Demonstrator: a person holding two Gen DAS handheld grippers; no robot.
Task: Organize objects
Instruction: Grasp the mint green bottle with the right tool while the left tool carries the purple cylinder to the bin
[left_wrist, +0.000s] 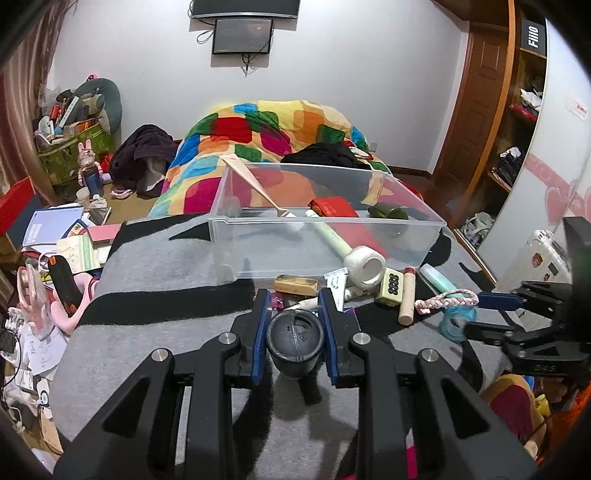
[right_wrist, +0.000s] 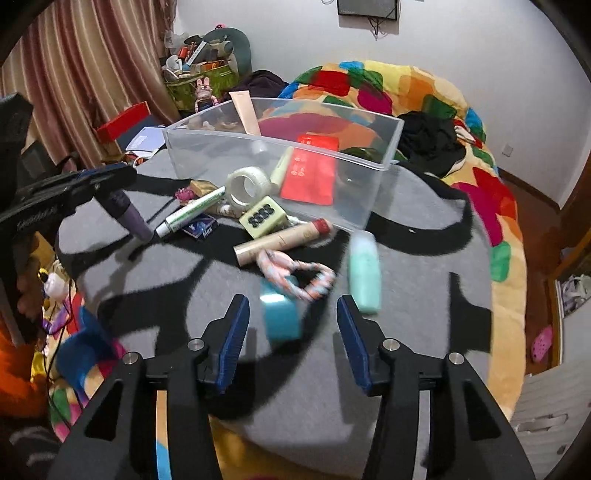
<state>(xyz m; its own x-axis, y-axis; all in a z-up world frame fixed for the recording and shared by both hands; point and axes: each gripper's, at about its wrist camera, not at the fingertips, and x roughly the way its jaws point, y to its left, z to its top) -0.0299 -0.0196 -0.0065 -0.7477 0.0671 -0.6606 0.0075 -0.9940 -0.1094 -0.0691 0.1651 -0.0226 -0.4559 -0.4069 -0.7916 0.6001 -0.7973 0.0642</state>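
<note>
My left gripper (left_wrist: 295, 314) is shut on a dark purple bottle (left_wrist: 294, 341), held above the grey-and-black blanket (left_wrist: 147, 288); the bottle also shows in the right wrist view (right_wrist: 129, 218). A clear plastic bin (left_wrist: 325, 218) stands ahead holding a red packet (left_wrist: 332, 207), a pink tube (left_wrist: 255, 184) and a green object (left_wrist: 388, 212). My right gripper (right_wrist: 291, 314) is open just before a teal box (right_wrist: 280, 314), a braided pink rope (right_wrist: 295, 269) and a mint bottle (right_wrist: 365, 273).
Loose items lie before the bin: a tape roll (right_wrist: 245, 186), a white tube (right_wrist: 192, 214), a cream block with dark dots (right_wrist: 263, 218), a cardboard stick (right_wrist: 280, 238). A colourful duvet (right_wrist: 424, 96) lies behind. Clutter fills the floor at left (left_wrist: 55, 240).
</note>
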